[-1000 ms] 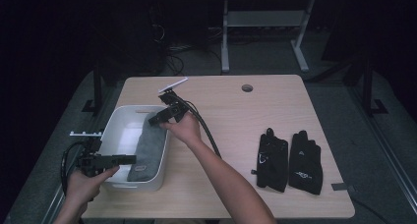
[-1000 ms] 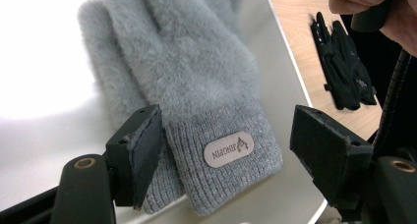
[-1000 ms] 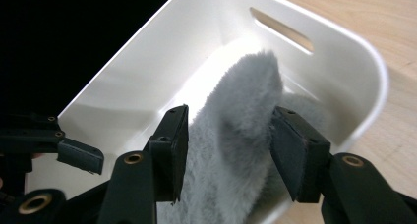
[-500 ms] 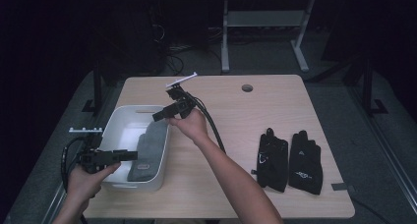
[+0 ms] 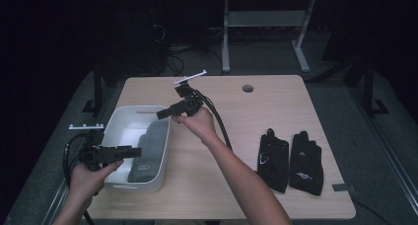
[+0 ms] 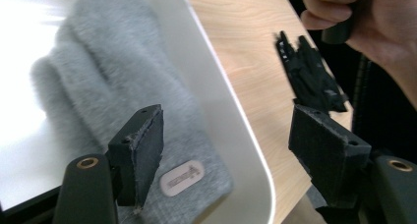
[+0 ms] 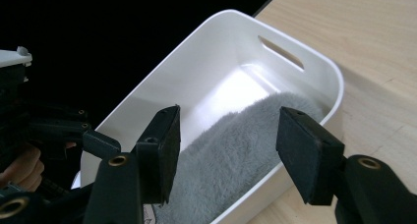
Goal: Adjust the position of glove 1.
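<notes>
A grey fuzzy mitten (image 5: 148, 151) lies in the right half of a white bin (image 5: 125, 117) on the table's left. My right gripper (image 5: 161, 114) hovers over the bin's far right rim and points left. Its jaws have just been opening and nothing is between them. In the right gripper view the right gripper (image 7: 228, 130) looks down on the mitten (image 7: 236, 145) and the bin (image 7: 231, 22). My left gripper (image 5: 135, 152) is open over the bin's near left. The left gripper view has the left gripper (image 6: 231, 130) framing the mitten (image 6: 113, 76) and the bin's rim (image 6: 231, 111).
Two black gloves (image 5: 273, 158) (image 5: 305, 161) lie side by side on the wooden table's (image 5: 296, 106) right, and they also appear in the left gripper view (image 6: 310, 76). A cable hole (image 5: 248, 88) sits near the far edge. Cables trail from both grippers.
My right gripper has drawn back from inside the bin, up and to the right, with its jaws wider. The mitten has settled flat in the bin. The left gripper has risen a little.
</notes>
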Tool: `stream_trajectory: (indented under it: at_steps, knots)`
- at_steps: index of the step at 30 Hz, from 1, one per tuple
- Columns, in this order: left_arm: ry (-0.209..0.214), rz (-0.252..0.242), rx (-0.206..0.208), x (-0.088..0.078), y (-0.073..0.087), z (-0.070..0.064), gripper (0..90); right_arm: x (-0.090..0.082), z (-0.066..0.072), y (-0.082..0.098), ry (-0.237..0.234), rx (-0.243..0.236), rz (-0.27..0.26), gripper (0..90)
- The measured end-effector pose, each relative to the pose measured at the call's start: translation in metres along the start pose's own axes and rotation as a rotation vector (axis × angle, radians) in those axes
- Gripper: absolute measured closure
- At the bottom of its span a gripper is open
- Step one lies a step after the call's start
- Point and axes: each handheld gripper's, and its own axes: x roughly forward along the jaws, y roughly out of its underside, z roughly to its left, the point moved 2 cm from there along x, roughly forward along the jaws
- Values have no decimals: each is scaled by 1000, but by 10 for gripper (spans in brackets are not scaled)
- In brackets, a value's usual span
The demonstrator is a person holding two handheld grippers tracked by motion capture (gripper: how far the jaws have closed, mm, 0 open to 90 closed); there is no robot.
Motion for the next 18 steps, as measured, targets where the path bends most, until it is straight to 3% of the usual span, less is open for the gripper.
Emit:
stream_trajectory:
  at_steps: [5, 18]
  knots:
    - [18, -20, 23, 1, -4, -7, 283, -10, -4, 3, -8, 2, -13, 401]
    - [32, -18, 63, 16, -9, -24, 270, -35, -14, 10, -8, 13, -40, 373]
